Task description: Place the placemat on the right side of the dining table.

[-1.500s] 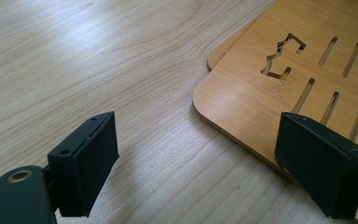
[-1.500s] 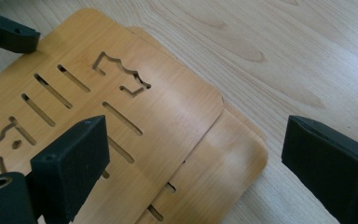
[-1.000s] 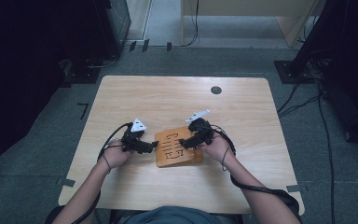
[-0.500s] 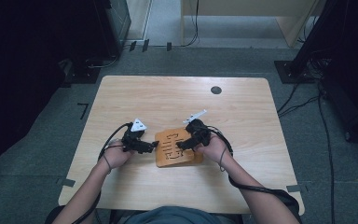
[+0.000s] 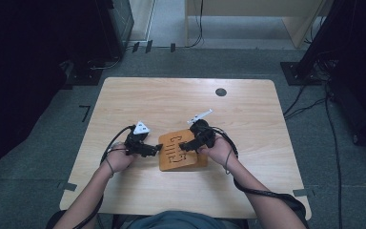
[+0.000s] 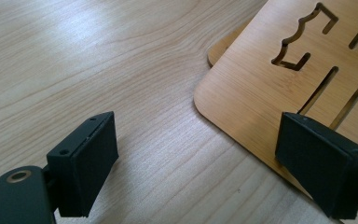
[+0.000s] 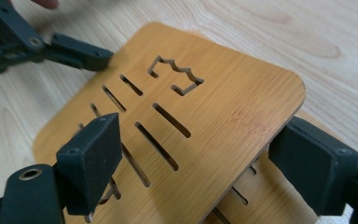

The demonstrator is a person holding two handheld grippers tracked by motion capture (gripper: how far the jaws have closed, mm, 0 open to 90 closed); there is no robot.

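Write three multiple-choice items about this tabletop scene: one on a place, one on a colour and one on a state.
1. Where on the pale wooden table does the slotted light-brown bamboo board lie?
A. At the far edge
B. Toward the person's edge, between the left gripper and the right gripper
C. Hanging off the left side

2. What colour are the left gripper's jaws?
A. Black
B. White
C. Red

3. How do the left gripper's jaws stand?
A. Open
B. Shut on the board
C. Shut on a cable

Answers: 1 B, as the high view shows the board between both grippers near the person. 2 A, as both jaws look black in the left gripper view. 3 A, as a wide gap of bare table separates them.
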